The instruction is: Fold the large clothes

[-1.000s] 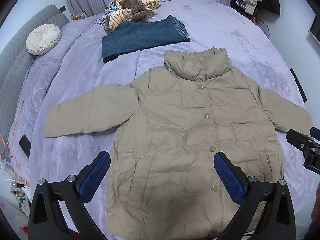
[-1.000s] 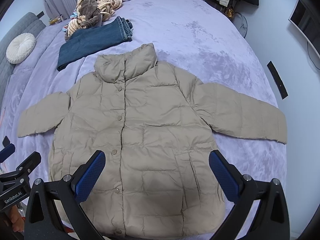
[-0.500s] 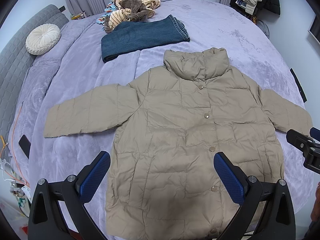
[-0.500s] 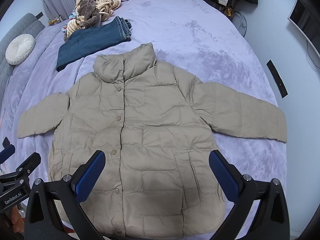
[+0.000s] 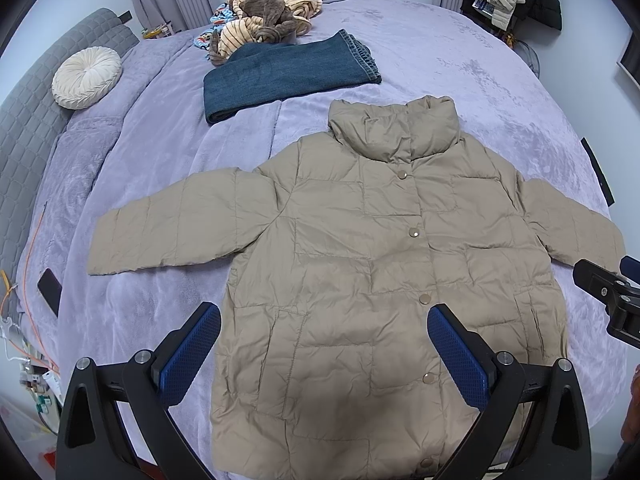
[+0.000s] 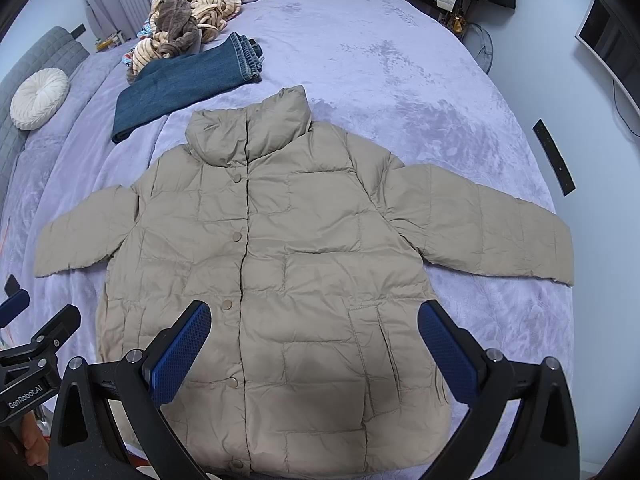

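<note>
A beige quilted puffer jacket (image 5: 360,264) lies flat, front up and snapped shut, on the lilac bed, sleeves spread to both sides; it also shows in the right wrist view (image 6: 288,264). My left gripper (image 5: 324,328) is open and empty, hovering above the jacket's lower hem on its left half. My right gripper (image 6: 314,324) is open and empty above the hem on the right half. Each gripper shows at the edge of the other's view.
Folded blue jeans (image 5: 288,76) lie beyond the collar, with a heap of striped and brown clothes (image 5: 264,12) behind. A round white cushion (image 5: 86,78) is at the left. A black remote (image 6: 554,158) lies at the bed's right edge, a dark phone (image 5: 50,290) at the left.
</note>
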Demonstrator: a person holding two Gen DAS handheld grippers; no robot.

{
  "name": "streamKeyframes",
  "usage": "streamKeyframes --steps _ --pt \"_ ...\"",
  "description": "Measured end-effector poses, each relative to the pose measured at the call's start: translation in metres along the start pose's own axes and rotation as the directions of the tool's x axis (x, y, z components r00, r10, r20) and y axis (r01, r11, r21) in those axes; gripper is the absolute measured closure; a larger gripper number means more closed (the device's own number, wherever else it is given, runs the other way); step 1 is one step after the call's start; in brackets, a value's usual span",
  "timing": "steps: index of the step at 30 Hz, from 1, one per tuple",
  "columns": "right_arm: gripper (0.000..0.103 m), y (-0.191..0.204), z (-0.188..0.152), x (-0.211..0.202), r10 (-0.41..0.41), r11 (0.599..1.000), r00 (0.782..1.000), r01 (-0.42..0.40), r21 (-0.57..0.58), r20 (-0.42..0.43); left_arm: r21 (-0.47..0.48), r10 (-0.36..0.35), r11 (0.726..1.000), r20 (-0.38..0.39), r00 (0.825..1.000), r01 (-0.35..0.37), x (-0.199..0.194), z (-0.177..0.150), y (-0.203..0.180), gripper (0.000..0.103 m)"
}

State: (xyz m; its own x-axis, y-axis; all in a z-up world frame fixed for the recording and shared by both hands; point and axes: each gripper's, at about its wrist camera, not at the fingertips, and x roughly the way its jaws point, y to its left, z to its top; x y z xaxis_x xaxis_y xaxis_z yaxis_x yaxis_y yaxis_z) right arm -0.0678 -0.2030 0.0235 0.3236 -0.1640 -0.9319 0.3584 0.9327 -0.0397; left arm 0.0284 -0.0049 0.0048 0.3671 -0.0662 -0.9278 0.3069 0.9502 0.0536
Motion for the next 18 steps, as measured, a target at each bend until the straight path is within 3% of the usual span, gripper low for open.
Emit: streamKeyframes --steps 18 --pt "0.000 -0.0005 -0.0002 0.0007 -0.001 1.000 1.000 0.001 0.000 -0.002 0.001 0.000 1.000 -0.001 1.000 0.000 0.0004 -0.0007 0.0001 0.000"
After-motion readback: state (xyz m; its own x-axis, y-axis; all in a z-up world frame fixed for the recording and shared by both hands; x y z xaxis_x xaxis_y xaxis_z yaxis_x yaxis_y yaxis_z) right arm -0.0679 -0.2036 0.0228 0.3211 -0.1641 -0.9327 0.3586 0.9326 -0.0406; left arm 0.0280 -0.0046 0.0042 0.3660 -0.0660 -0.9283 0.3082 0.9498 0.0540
